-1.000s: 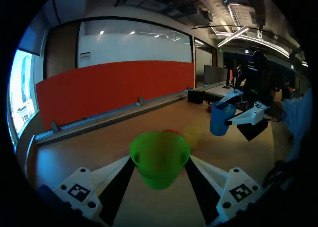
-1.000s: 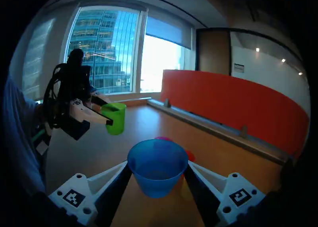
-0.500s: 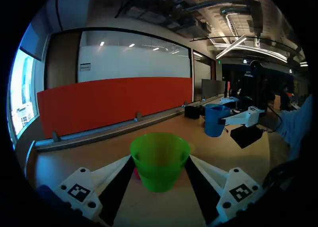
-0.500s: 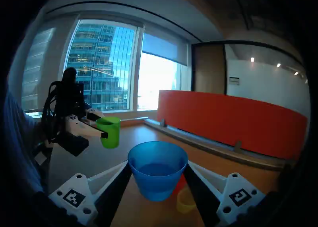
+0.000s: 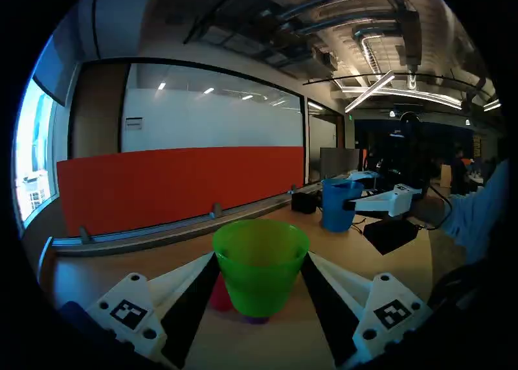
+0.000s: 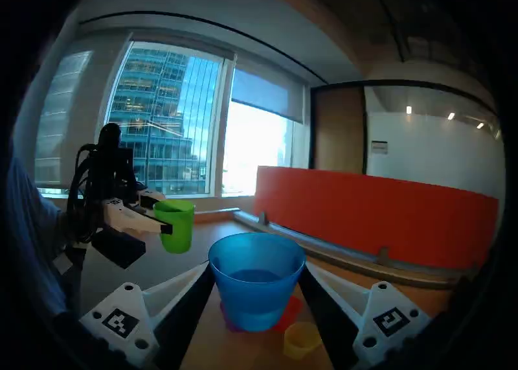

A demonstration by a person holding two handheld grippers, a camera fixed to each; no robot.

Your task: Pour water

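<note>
Right claw (image 6: 257, 286): clamped on translucent blue plastic cup (image 6: 257, 266), upright, water inside, above wooden surface (image 6: 239, 350). Left claw (image 5: 260, 279): clamped on green plastic cup (image 5: 261, 253), upright. Cups well apart. Step, likely: pre-pour approach. Next: blue rim over green mouth, then tilt
</note>
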